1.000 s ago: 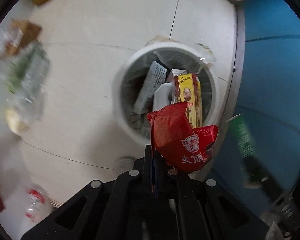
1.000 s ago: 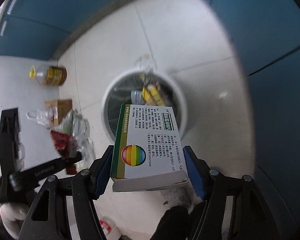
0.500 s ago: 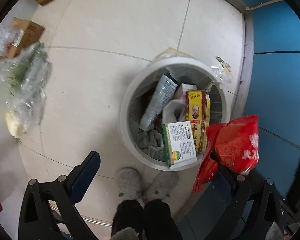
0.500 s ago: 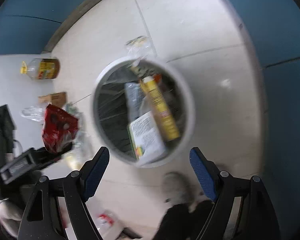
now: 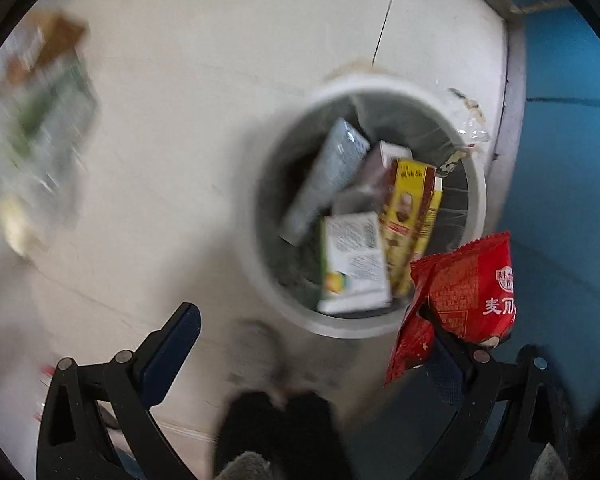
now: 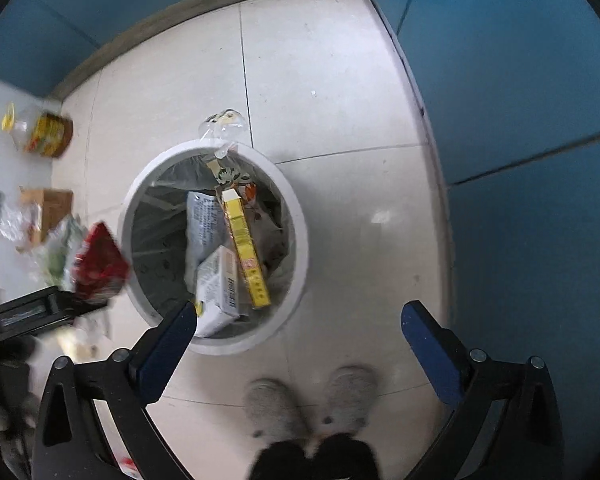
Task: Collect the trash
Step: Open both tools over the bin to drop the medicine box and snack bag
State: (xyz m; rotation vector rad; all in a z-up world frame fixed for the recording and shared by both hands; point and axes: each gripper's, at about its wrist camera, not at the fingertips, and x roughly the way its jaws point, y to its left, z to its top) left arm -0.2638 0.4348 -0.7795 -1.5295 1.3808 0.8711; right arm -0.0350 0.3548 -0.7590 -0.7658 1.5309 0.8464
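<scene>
A white round bin (image 5: 256,216) lined with a clear bag stands on the tiled floor and holds several boxes. Among them are a yellow box (image 5: 410,216) and a white-and-green box (image 5: 352,264). My left gripper (image 5: 306,346) is open wide above the bin's near edge. A red snack packet (image 5: 468,292) clings to its right finger, with no pad pressing on it from the other side. My right gripper (image 6: 300,340) points down by the bin (image 6: 300,240); its jaws are opening with nothing between them. The white-and-green box (image 6: 216,284) lies inside, and the red packet (image 6: 100,264) shows at the left.
Left of the bin lie an oil bottle (image 6: 40,134), a cardboard box (image 6: 48,208) and crumpled clear plastic bags (image 5: 44,120). A person's grey slippers (image 6: 312,404) stand just before the bin. Blue wall panels (image 6: 520,120) close off the far side and the right.
The left gripper went from shut on the red packet to wide open; the packet now hangs on one finger. The right gripper let go of the white-and-green box, which fell into the bin.
</scene>
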